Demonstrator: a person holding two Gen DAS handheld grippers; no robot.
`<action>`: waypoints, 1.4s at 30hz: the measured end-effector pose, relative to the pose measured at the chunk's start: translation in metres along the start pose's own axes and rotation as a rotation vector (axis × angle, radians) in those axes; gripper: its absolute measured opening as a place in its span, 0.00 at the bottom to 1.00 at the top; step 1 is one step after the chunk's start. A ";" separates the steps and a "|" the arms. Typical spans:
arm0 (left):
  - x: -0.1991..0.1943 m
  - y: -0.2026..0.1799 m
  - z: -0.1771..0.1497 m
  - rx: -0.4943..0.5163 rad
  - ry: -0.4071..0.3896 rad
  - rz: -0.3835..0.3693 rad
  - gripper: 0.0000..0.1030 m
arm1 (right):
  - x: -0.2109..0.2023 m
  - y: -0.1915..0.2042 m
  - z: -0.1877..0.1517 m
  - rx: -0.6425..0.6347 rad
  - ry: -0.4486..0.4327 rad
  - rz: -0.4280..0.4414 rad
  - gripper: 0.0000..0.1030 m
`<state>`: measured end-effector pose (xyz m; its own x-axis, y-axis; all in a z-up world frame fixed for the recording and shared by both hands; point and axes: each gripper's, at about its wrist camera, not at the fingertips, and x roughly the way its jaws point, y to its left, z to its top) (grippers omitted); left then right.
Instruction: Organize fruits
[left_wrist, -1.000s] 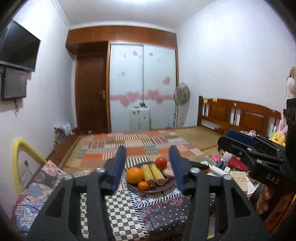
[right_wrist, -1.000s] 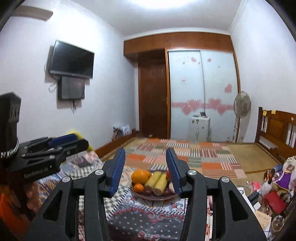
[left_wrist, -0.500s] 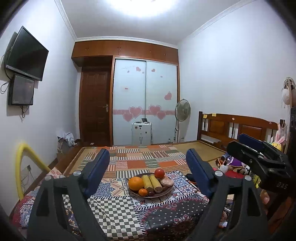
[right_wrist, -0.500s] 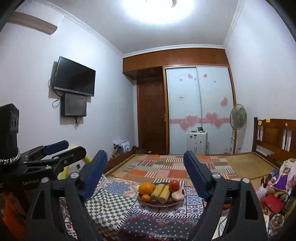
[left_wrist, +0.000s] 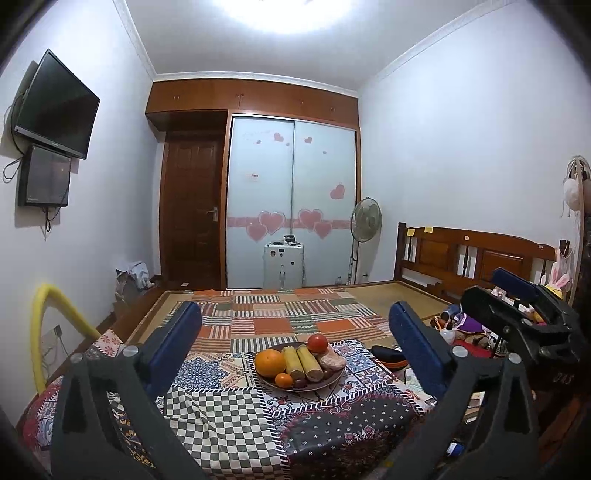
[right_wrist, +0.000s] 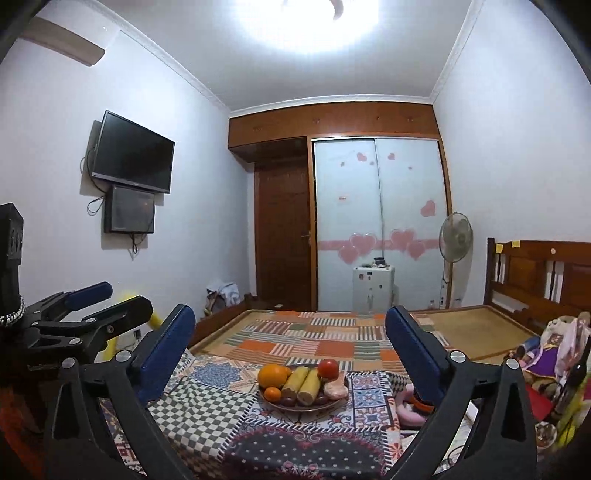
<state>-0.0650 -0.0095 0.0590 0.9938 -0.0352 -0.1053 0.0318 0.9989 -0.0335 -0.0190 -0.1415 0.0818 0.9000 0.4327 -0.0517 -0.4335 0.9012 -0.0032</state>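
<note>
The left gripper (left_wrist: 293, 332) is standing with its blue-padded fingers (left_wrist: 177, 336) spread wide and nothing between them, far wider than a second ago, when the pads were framing the plate closely. The right gripper (right_wrist: 290, 334) is showing the same change: its jaws are now released and empty, having parted from a narrow gap to a broad one. Both cameras are also sitting higher and farther back than before, so more ceiling and wall are showing.

Both grippers are hovering side by side above the near edge of the table, aiming level toward the far wall. The right gripper is appearing at the right edge of the left wrist view, and the left gripper (right_wrist: 92, 306) at the left edge of the right wrist view.

The fruit plate (left_wrist: 334, 380) is resting on the patterned tablecloth (left_wrist: 221, 417), well ahead of both sets of fingers and apart from them. On it are lying a large orange (left_wrist: 270, 362), a small orange (left_wrist: 283, 380), two yellow corn cobs (left_wrist: 303, 362) side by side, a red tomato (left_wrist: 317, 343) at the back, and a pale pinkish item (left_wrist: 332, 361) on the right that is hard to identify.
</note>
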 end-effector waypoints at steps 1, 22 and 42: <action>0.001 -0.001 -0.001 0.001 0.004 -0.003 1.00 | 0.000 0.000 0.000 0.001 0.003 0.001 1.00; 0.002 -0.003 -0.006 0.004 0.019 -0.021 1.00 | -0.008 -0.001 0.000 0.009 -0.002 -0.037 1.00; 0.005 0.002 -0.006 -0.014 0.032 -0.055 1.00 | -0.007 -0.001 0.001 0.007 -0.001 -0.060 1.00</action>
<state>-0.0610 -0.0081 0.0521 0.9867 -0.0909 -0.1348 0.0843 0.9950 -0.0535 -0.0246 -0.1451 0.0828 0.9246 0.3776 -0.0502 -0.3780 0.9258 0.0010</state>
